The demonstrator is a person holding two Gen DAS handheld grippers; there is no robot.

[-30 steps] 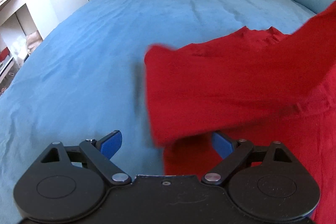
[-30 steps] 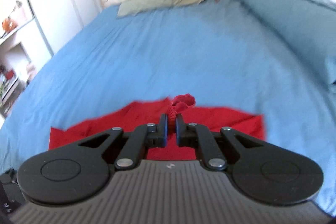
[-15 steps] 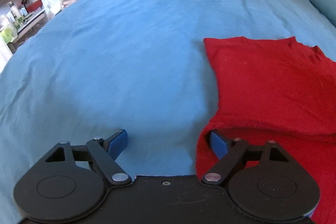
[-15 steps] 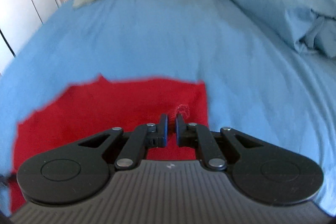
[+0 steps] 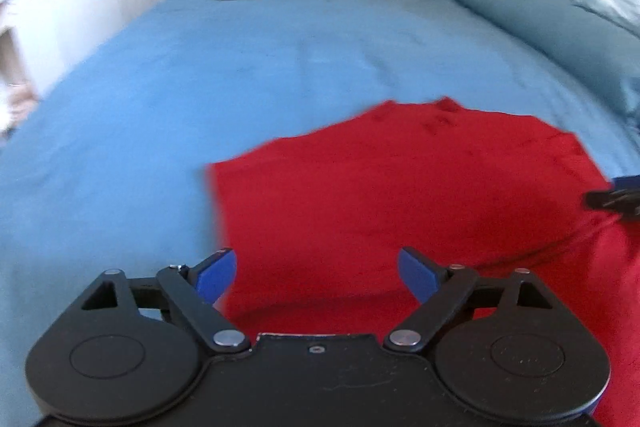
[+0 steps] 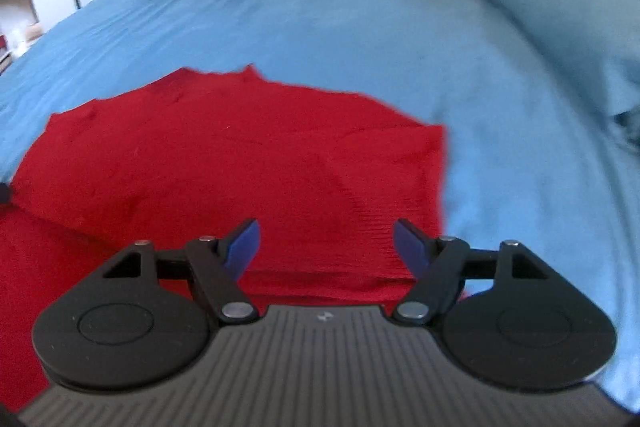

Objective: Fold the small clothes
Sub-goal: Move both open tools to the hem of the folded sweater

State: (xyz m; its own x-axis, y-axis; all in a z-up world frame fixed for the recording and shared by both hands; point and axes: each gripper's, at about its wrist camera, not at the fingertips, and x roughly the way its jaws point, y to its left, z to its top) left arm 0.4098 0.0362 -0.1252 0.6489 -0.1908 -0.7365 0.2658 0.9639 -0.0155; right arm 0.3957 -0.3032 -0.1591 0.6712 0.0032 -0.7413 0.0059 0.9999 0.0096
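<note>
Since half a second ago my right gripper [image 6: 326, 245] has let go: its fingers were pinched on a tuft of red cloth then, and now they stand wide apart with nothing between them.

From the left wrist, I see the red garment [image 5: 400, 195] lying on the blue bedspread [image 5: 240, 87] with an upper layer laid over a lower one, the folded edge running across just ahead of my left gripper [image 5: 316, 275]. That gripper is spread wide and holds nothing. Its left fingertip [image 5: 216, 273] sits right at the garment's left edge, the other over the cloth; I cannot tell whether they touch it. At the far right edge a dark tip of my other gripper shows beside the cloth.

From the right wrist, the same garment [image 6: 224, 163] lies flat, its right edge falling just beyond my right fingertip [image 6: 408, 247], so the fingers hover over the near right part of the fold.

I judge one fold is laid and released. What remains, as I read it, is at least one more fold to bring the piece down to a compact shape, and some smoothing of the slightly uneven far edge.
</note>
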